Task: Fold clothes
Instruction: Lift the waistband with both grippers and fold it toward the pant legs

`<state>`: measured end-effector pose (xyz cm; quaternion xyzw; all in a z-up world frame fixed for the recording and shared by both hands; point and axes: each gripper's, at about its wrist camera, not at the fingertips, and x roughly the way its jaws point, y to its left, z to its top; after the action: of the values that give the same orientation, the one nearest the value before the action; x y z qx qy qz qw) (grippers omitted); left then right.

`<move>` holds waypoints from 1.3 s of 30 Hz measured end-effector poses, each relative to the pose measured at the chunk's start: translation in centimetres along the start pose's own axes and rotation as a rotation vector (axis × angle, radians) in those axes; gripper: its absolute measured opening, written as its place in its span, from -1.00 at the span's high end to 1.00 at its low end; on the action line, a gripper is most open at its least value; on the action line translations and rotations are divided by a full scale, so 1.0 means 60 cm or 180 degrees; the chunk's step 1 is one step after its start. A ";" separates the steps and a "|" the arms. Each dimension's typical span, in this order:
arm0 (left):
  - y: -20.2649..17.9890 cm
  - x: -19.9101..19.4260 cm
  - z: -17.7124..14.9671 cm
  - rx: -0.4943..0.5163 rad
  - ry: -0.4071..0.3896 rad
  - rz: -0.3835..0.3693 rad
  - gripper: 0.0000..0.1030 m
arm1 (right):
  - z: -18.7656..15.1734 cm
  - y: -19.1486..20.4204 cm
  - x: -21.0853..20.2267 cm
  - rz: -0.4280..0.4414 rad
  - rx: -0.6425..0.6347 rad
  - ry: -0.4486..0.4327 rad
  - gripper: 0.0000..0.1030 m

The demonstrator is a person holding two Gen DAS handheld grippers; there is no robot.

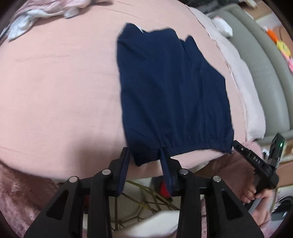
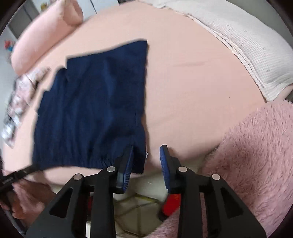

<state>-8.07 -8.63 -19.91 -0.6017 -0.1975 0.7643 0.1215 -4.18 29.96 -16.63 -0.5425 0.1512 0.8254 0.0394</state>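
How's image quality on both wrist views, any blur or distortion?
Left wrist: strong fisheye bowing of the bed sheet, motion blur on the navy shorts edges, dark vignette corners. Right wrist: same bowing, shorts outline smeared; soft even light, no glare.

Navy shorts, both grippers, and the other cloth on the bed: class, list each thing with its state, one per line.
Navy shorts: lying flat on the pink sheet, elastic waistband nearest the grippers.
Left gripper: open, waistband corner between its fingers.
Right gripper: open, other waistband corner between its fingers.
Pink sheet: spread smooth.
Fluffy pink blanket: bunched at the bed edge.
Pale clothes: crumpled in a heap.
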 end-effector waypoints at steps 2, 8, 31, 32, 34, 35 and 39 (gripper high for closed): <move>0.011 -0.023 0.022 0.0070 -0.0060 0.0094 0.26 | 0.024 0.021 -0.017 0.0092 -0.0179 -0.0087 0.43; 0.023 -0.038 0.150 0.0377 -0.0403 0.0346 0.26 | 0.118 0.125 -0.042 0.0422 -0.0868 -0.0298 0.31; 0.052 0.072 0.343 0.0394 -0.0622 0.0282 0.90 | 0.286 0.233 0.228 0.0033 -0.1072 -0.0069 0.63; 0.062 0.068 0.344 0.0321 -0.0610 0.0236 0.90 | 0.287 0.227 0.227 0.0067 -0.1033 -0.0059 0.64; 0.070 0.066 0.344 0.0245 -0.0598 0.0104 0.85 | 0.287 0.219 0.228 0.0108 -0.0997 -0.0041 0.62; 0.077 0.063 0.347 0.0193 -0.0618 0.0093 0.82 | 0.287 0.219 0.225 0.0142 -0.0985 -0.0046 0.60; 0.105 0.056 0.358 0.0043 -0.0670 0.0088 0.76 | 0.292 0.208 0.195 0.0377 -0.0850 -0.0205 0.41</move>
<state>-29.37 -16.19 -21.42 -0.5199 -0.1956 0.8262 0.0936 -27.32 22.07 -18.24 -0.5063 0.0705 0.8560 -0.0770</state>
